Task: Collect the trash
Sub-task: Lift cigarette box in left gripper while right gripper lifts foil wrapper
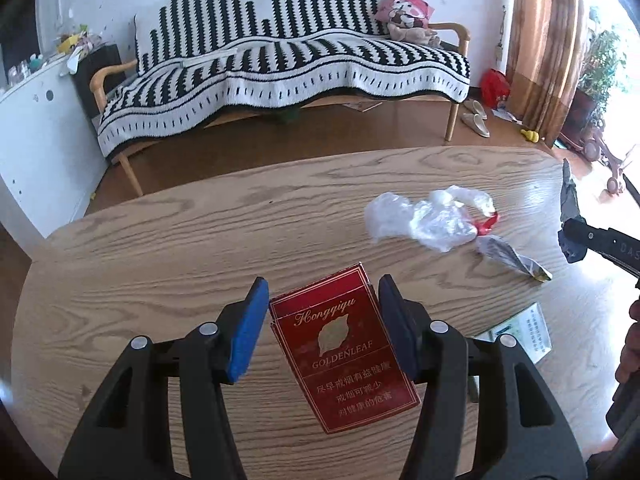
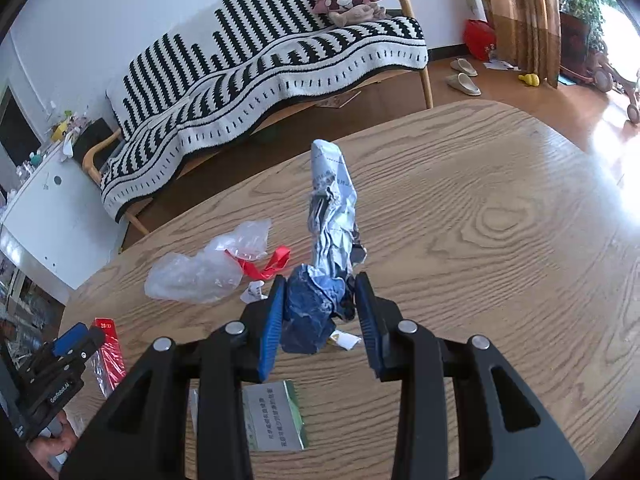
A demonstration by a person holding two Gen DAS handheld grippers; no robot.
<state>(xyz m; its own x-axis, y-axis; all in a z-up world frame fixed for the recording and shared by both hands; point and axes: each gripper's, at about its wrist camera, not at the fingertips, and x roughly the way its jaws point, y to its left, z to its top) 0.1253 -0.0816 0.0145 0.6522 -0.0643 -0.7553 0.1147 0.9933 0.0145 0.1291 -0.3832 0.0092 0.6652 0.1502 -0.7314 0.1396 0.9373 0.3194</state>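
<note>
Trash on the wooden table (image 1: 160,240), some of it already lifted. At left, left gripper (image 1: 320,320), jaws part closed, pads pressing the sides of a red cigarette pack (image 1: 344,360), held clear above the tabletop. Further right, lying loose: clear plastic bag (image 1: 424,220) with a red ribbon (image 1: 486,224), a foil wrapper (image 1: 512,260) just beside it, a small printed leaflet (image 1: 524,332) nearer the edge. At right, right gripper (image 2: 320,316), jaws narrowed and clamped on a crumpled blue-and-silver wrapper (image 2: 332,220) standing up between the pads. Step in hand, seemingly: carrying both pieces away. Next move calls for a bin, none in view, then returning for the bag, foil and leaflet.
</note>
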